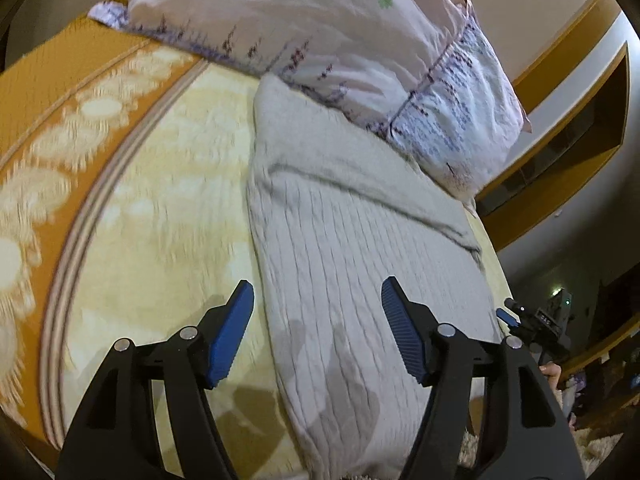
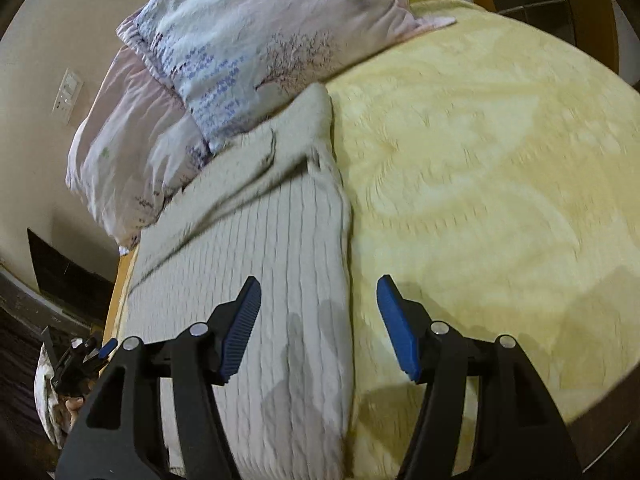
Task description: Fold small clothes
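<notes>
A light grey ribbed knit garment (image 1: pixel 344 248) lies in a long folded strip on the yellow bed cover; it also shows in the right wrist view (image 2: pixel 280 264). My left gripper (image 1: pixel 318 320) is open and empty, hovering over the garment's left edge. My right gripper (image 2: pixel 318 320) is open and empty, hovering over the garment's right edge. The other gripper shows small at the edge of each view, in the left wrist view (image 1: pixel 532 320) and in the right wrist view (image 2: pixel 86 354).
The yellow patterned bed cover (image 2: pixel 480 168) spreads to the right, with an orange border (image 1: pixel 60 92) on the left. Floral pillows (image 1: pixel 320 32) lie at the garment's far end. A wooden bed frame and wall (image 1: pixel 568 92) stand beyond.
</notes>
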### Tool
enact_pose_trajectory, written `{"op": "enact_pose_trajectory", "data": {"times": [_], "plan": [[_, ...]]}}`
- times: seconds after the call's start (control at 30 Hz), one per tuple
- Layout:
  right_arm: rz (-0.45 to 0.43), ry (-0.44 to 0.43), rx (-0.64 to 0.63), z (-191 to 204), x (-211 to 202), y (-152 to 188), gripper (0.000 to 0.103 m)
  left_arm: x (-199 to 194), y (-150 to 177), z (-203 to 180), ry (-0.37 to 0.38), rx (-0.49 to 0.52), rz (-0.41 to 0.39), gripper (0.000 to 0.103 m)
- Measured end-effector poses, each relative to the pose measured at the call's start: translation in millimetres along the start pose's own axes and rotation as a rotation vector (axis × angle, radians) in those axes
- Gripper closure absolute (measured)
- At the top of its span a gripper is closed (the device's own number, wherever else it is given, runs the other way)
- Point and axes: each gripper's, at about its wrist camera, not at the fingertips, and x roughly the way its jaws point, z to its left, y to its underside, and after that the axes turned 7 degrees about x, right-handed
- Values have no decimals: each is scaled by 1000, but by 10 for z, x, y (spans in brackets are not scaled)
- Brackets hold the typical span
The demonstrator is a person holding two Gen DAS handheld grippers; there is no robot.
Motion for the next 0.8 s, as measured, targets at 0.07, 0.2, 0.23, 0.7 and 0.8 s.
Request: {"op": "enact_pose_trajectory", "data": {"times": [0.07,0.2,0.23,0.7,0.8], "plan": [[20,-24,0,-10,-8,89,47,24,106,-14,9,-9,17,37],[51,-71,4,-24,-61,207,52,0,251,-74,5,-4,6,37],[66,-96,16,-44,-67,242,55,-12,282,-84,18,-11,9,38],[169,-259,51,-39,-92,494,72,-86,656,-265,146,-48,24,53],[186,-260,33,-25,-108,554,72,-71,710,-286,167,-56,40,61]]}}
